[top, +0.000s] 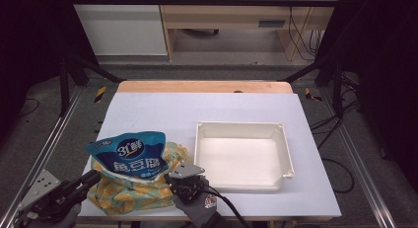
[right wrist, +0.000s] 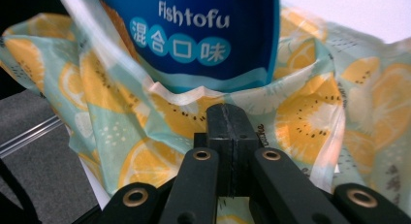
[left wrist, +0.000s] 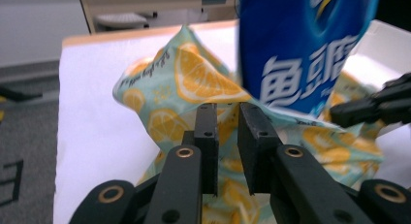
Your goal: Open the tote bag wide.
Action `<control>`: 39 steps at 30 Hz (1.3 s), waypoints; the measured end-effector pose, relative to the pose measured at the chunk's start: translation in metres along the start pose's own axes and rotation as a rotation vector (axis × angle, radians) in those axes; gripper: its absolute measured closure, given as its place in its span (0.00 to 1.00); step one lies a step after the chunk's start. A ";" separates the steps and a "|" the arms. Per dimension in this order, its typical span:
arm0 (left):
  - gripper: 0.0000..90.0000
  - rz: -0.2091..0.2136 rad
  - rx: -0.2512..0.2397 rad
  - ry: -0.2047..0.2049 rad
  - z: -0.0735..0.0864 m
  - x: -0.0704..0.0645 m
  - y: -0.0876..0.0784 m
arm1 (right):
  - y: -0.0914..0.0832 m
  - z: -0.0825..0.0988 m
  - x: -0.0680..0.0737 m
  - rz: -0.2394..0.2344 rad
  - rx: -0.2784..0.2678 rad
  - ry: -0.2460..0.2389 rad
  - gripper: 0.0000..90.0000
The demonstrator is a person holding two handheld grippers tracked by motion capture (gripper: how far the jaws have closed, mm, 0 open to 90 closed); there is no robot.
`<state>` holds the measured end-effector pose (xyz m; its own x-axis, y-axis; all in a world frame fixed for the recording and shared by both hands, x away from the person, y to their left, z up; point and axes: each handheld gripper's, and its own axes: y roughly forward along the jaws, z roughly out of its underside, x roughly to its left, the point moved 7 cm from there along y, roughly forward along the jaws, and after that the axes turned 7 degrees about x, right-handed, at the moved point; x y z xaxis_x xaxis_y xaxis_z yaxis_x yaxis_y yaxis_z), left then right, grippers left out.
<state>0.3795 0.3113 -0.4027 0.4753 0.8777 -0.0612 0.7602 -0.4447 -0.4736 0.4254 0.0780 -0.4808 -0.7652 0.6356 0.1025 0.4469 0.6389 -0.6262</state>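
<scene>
Left hand-held gripper [top: 93,176] comes in low at the near-left corner of the bench [top: 148,114], its body angled up and rightward toward the lemon-print bag [top: 125,191]. In the left gripper view its jaws stand narrowly apart with the bag's cloth just beyond and below them; pads not pressing anything that can be seen. No earlier look to compare.

Right hand-held gripper [top: 170,179] enters from the near edge, gloved hand [top: 199,208] under it, grey three-cornered plate on top, cable trailing off toward the near edge. It points leftward at the bag's right side. In the right gripper view the jaws are pressed together, with the bag's rim lying right at their tips; whether a fold of cloth is pinched between them cannot be told.

Lemon-print bag sits at the near-left part of the bench, mouth open upward, slumped. Blue snack pouch [top: 129,156] stands upright in the mouth, its lower part inside, top well above the rim.

White tray [top: 283,149] lies right of centre, just beside the bag, near the right gripper.

Bench: pale top, wooden strip along the far edge. Room dim; dark frame posts at both sides, cables on the floor at right, pale cabinet and wooden desk beyond.
</scene>
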 end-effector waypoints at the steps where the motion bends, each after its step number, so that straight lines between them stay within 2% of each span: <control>1: 0.88 0.003 -0.010 0.001 -0.002 -0.002 -0.001 | 0.001 0.001 0.000 0.003 0.005 -0.008 1.00; 5: 0.88 -0.007 -0.060 0.002 -0.012 -0.006 -0.011 | 0.006 0.006 0.003 -0.006 0.023 -0.011 1.00; 7: 0.88 -0.005 -0.059 0.007 -0.013 -0.008 -0.010 | 0.008 0.009 0.003 -0.009 0.029 -0.008 1.00; 9: 0.88 -0.009 -0.020 0.026 -0.009 -0.011 -0.001 | 0.009 0.010 0.004 -0.013 0.033 -0.009 1.00; 12: 0.89 -0.007 0.065 0.049 0.003 -0.012 0.019 | 0.011 0.013 0.005 -0.016 0.038 -0.010 1.00; 14: 0.90 -0.022 0.125 0.060 0.015 -0.008 0.032 | 0.012 0.015 0.005 -0.018 0.040 -0.006 1.00; 17: 0.91 -0.021 0.195 0.046 0.033 0.000 0.048 | 0.013 0.017 0.003 -0.019 0.043 0.001 1.00; 20: 0.92 -0.023 0.252 0.051 0.046 0.002 0.058 | 0.014 0.019 0.002 -0.016 0.044 0.003 1.00; 25: 0.93 -0.042 0.284 0.081 0.052 0.001 0.061 | 0.018 0.026 0.001 -0.010 0.054 0.009 1.00; 31: 0.98 -0.045 0.338 0.105 0.061 -0.004 0.063 | 0.023 0.035 0.000 -0.008 0.075 0.013 1.00; 39: 1.00 -0.042 0.427 0.100 0.071 -0.002 0.070 | 0.030 0.039 0.000 0.008 0.097 0.002 1.00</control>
<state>0.4000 0.2908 -0.4979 0.5044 0.8625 0.0415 0.5387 -0.2768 -0.7957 0.4207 0.0802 -0.5293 -0.7609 0.6414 0.0984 0.4062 0.5890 -0.6986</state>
